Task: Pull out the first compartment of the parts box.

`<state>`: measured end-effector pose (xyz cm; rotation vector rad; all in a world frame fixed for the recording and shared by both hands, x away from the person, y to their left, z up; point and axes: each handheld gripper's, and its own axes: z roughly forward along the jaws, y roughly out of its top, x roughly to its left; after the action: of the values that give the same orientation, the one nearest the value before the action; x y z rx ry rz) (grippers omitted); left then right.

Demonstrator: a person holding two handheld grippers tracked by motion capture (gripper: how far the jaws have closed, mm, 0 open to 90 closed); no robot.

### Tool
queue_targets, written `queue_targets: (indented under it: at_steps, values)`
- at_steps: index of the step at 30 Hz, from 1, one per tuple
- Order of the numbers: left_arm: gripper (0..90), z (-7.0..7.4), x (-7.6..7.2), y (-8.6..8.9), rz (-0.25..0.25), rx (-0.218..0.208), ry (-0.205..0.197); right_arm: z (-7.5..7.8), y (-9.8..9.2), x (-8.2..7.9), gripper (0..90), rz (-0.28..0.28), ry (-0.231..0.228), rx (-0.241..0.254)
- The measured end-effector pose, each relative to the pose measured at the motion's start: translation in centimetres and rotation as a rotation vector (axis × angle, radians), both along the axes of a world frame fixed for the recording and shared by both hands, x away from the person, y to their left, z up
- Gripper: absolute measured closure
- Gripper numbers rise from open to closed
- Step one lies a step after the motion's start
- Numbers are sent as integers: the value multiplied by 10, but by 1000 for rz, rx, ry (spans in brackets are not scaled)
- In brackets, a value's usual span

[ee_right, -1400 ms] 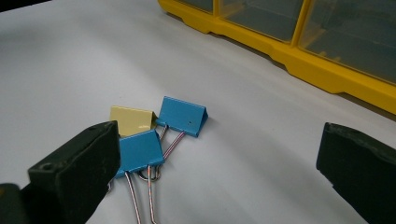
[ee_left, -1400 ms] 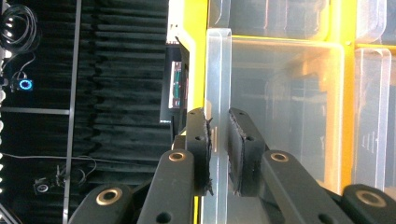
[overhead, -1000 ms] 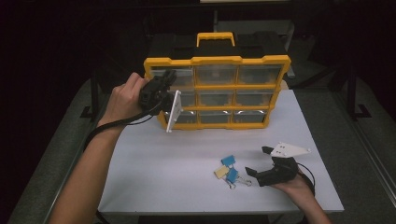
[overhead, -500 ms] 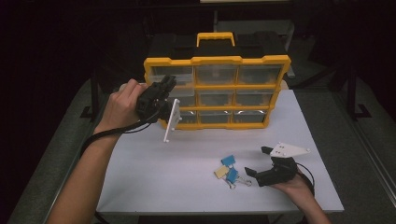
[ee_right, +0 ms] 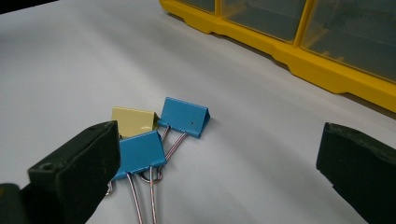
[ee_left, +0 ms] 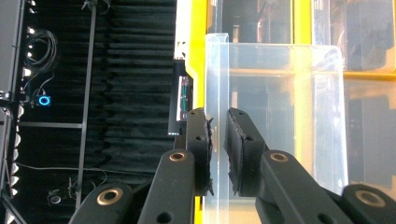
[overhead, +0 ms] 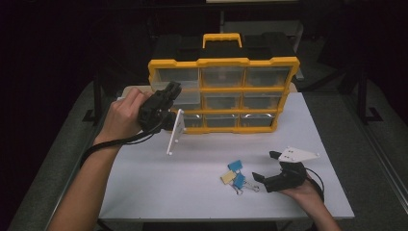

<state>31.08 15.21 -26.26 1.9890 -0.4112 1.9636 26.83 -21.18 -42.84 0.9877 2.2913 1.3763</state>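
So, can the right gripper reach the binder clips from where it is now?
Probably yes. The right gripper is open, with the binder clips lying just ahead of its jaws on bare table; nothing stands between.

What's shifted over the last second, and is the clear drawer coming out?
The left tool, shut on the front wall of the clear plastic drawer, has drawn it further out of the yellow organiser cabinet, toward the person. The right tool stays open beside the blue and yellow binder clips. Clips and cabinet have not moved.
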Motion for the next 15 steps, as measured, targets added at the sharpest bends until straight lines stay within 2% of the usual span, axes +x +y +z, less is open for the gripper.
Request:
queue_targets:
  at_steps: [15]
  values:
    - [798, -3, -13, 4, -17, 9, -14, 0, 1, 1, 0, 0, 2, 1]
